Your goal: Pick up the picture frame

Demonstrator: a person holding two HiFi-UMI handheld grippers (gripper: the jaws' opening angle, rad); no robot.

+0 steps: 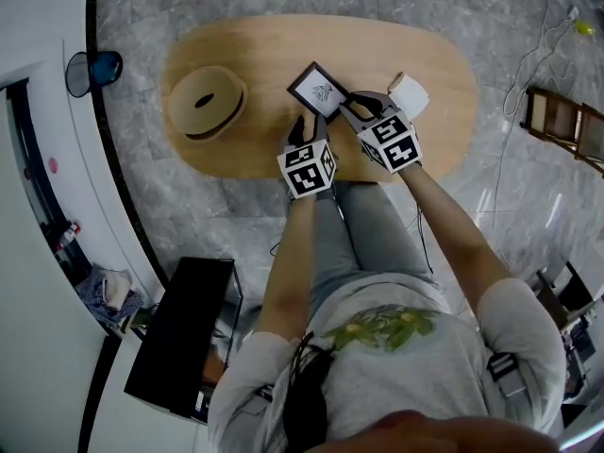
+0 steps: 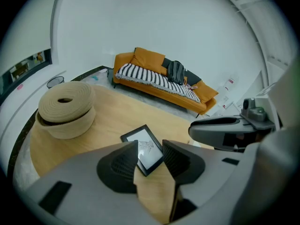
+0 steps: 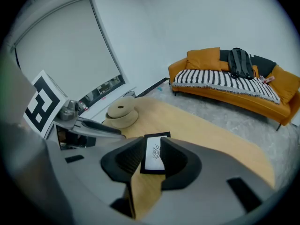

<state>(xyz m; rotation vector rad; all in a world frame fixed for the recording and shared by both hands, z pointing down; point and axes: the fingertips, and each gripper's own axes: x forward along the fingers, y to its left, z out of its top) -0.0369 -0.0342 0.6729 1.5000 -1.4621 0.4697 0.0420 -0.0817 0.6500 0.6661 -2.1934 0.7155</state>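
**Frame not yet gripped: both grippers poised over it, jaws apart**

Picture frame point(image 1: 317, 90): black border, white sheet with a small dark drawing. It appears to lie flat on the oval wooden surface point(image 1: 236, 41), roughly mid-way along it and turned corner-on to the person. No part of it looks lifted.

Left gripper point(image 2: 150, 146): jaws stand wide. Its own view shows the near corner of the frame in the gap between them, with bare wood beneath. The pads do not press on the frame; nothing is held.

Right gripper point(image 3: 151, 146): jaws likewise wide, with the frame seen lengthwise in the gap, and no contact visible. In the head view its jaws sit just beside the frame's right corner, and the left gripper's sit at the near edge.

Surroundings: a round woven thing point(image 1: 206, 102) stands to the frame's left, well apart. A small white object point(image 1: 411, 92) lies to its right, close behind the right gripper. An orange sofa point(image 2: 159, 81) stands beyond the surface.

Progress, as judged: the approach is largely done and both grippers are lined up on the frame. Still to do: bring the jaws around an edge, close them, and lift. A flat-lying frame offers little edge to catch, so the grip may be awkward.
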